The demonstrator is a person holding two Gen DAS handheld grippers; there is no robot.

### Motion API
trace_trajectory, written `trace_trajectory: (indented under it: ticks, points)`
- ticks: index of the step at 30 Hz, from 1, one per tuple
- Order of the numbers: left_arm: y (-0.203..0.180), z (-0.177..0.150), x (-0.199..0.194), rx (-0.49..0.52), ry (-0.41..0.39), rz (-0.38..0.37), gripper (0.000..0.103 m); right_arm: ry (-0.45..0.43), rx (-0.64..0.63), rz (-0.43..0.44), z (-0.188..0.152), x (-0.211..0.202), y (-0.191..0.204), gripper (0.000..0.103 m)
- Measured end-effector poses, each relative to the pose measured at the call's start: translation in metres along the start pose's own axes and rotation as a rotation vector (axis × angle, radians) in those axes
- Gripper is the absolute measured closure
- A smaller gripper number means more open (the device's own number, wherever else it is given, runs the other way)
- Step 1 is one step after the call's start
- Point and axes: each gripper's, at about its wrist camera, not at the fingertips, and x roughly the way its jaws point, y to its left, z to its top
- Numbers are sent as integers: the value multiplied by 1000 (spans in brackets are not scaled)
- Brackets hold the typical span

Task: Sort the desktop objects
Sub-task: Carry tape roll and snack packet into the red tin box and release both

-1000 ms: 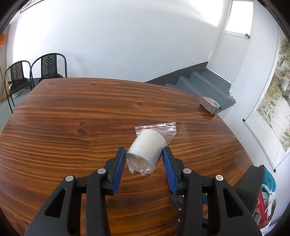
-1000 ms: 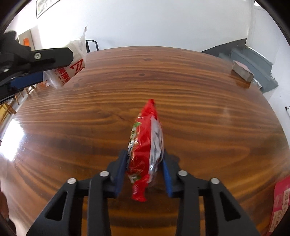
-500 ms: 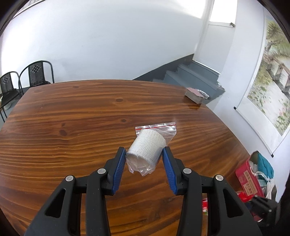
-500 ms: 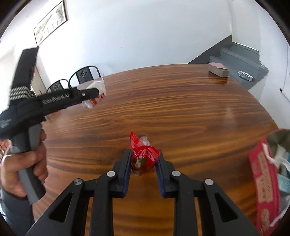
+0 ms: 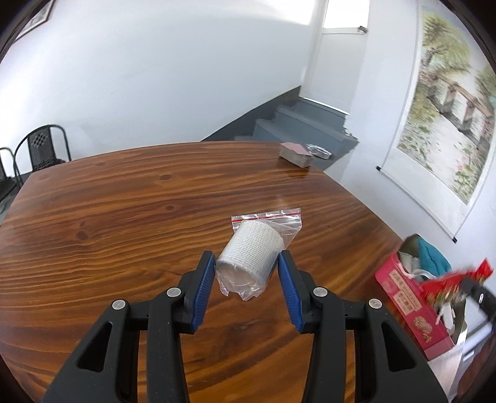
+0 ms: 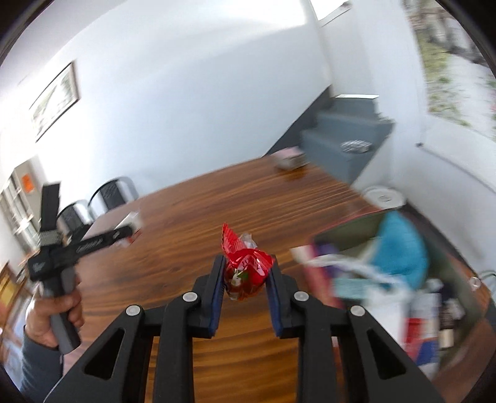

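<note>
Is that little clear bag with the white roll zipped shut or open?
Cannot tell for sure. The clear bag looks flat along its red zip strip, with the white roll inside.

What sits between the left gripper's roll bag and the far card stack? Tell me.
Nothing: in the left wrist view, only bare wooden table lies between the bagged roll and the card stack.

White walls (image 5: 173,80) all round, daylight from a high window (image 5: 345,14) above the grey stairs (image 5: 297,127) in the far corner. Glossy dark wood-grain table (image 5: 124,217) fills most of both views. Black metal chairs (image 5: 43,148) stand at its far left end. Landscape scroll painting (image 5: 449,114) hangs on the right wall; a framed picture (image 6: 55,99) hangs on the left wall in the right wrist view. That view is motion-blurred on its right side.
</note>
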Motion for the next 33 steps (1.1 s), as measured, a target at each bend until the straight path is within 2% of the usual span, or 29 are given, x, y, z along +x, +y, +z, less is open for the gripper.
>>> trace_trajectory:
  ticks: [5, 11, 16, 26, 33]
  points:
    - [-26, -6, -4, 41, 4, -35, 58, -38, 80, -139, 1, -18, -53, 75]
    - [-60, -13, -3, 62, 23, -99, 58, -53, 161, -174, -5, -26, -96, 75]
    - [-95, -16, 6, 85, 52, -153, 58, -42, 152, -134, -11, -23, -111, 75]
    - [-191, -16, 26, 211, 91, -257, 58, -6, 166, -9, -30, -28, -134, 75]
    - [-241, -16, 54, 258, 126, -303, 58, 7, 199, 25, -34, -32, -152, 74]
